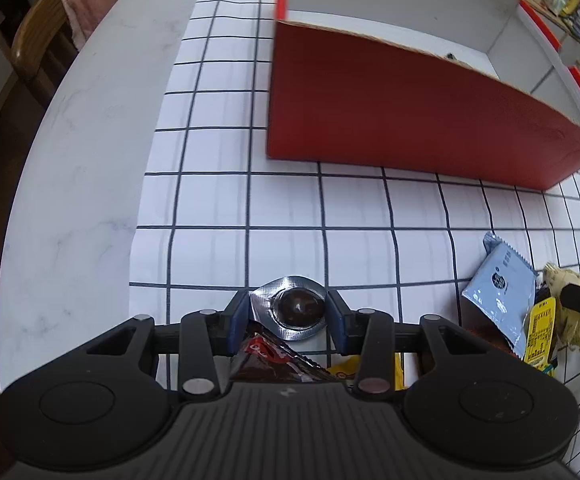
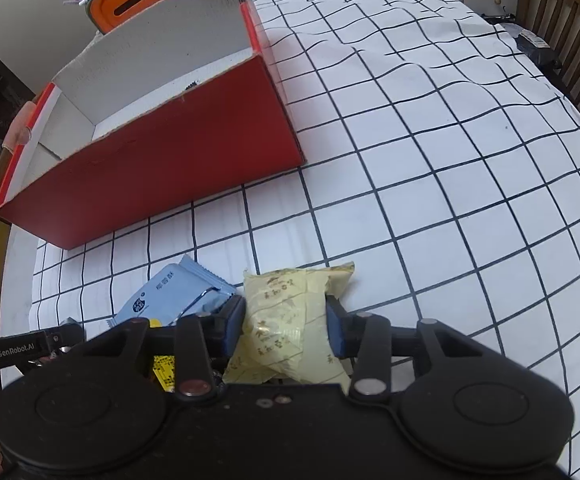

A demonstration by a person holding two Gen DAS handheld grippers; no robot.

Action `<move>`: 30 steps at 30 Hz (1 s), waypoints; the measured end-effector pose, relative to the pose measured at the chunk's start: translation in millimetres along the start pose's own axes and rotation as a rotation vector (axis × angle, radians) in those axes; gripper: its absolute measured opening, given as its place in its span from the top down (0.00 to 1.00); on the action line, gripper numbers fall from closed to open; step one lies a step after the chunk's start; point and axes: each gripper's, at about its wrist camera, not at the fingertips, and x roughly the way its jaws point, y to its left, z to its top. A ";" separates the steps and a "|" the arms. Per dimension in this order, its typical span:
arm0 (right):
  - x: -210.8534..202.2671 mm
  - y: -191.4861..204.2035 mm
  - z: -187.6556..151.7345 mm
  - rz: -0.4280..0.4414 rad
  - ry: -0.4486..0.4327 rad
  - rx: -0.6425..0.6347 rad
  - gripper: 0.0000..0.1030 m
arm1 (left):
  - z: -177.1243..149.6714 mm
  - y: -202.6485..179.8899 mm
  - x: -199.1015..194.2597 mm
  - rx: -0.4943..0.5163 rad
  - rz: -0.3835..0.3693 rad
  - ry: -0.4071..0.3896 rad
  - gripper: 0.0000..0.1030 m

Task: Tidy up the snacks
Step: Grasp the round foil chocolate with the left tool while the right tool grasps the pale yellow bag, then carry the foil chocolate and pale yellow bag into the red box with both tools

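Between blue fingers (image 1: pixel 340 320), silver foil-sealed chocolate (image 1: pixel 296 310).

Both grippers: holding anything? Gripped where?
Left gripper: foil-wrapped chocolate, jaws on its two side edges. Right gripper: pale yellow snack packet, pinched across its middle.

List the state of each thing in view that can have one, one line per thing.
Left hand-held gripper: shut on the foil-sealed chocolate.
Foil-sealed chocolate: sealed, pinched between the pads.
Right hand-held gripper: shut on the pale yellow packet.
Pale yellow packet: sealed, gripped, partly lying on the cloth.
Red box: open on top, nearly empty, upright.
Light blue packet: sealed, lying loose on the cloth.
Checked tablecloth: spread out, rippled.
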 end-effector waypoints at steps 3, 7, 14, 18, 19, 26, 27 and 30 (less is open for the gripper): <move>-5.7 -4.0 0.3 0.008 -0.014 0.014 0.61 | 2.8 4.9 -3.5 -0.024 -0.008 -0.012 0.61; -14.2 -9.2 0.5 0.013 -0.036 0.028 0.61 | 6.7 11.0 -12.1 -0.056 -0.026 -0.029 0.61; -37.1 -9.8 2.6 0.045 -0.083 0.009 0.61 | 10.2 10.1 -40.9 -0.062 -0.055 -0.082 0.61; -52.7 -4.0 6.1 0.063 -0.120 -0.027 0.61 | 12.5 0.7 -57.8 -0.034 -0.046 -0.111 0.61; -56.5 -2.2 7.2 0.067 -0.129 -0.037 0.61 | 13.4 -1.8 -62.2 -0.027 -0.048 -0.121 0.61; -77.8 15.2 20.5 0.095 -0.185 -0.121 0.61 | 25.2 -21.0 -92.8 0.028 -0.062 -0.192 0.61; -80.0 17.8 23.7 0.097 -0.192 -0.134 0.61 | 27.9 -23.9 -96.2 0.038 -0.063 -0.200 0.61; -84.9 25.5 35.6 0.098 -0.213 -0.176 0.61 | 38.2 -32.6 -103.1 0.069 -0.050 -0.222 0.61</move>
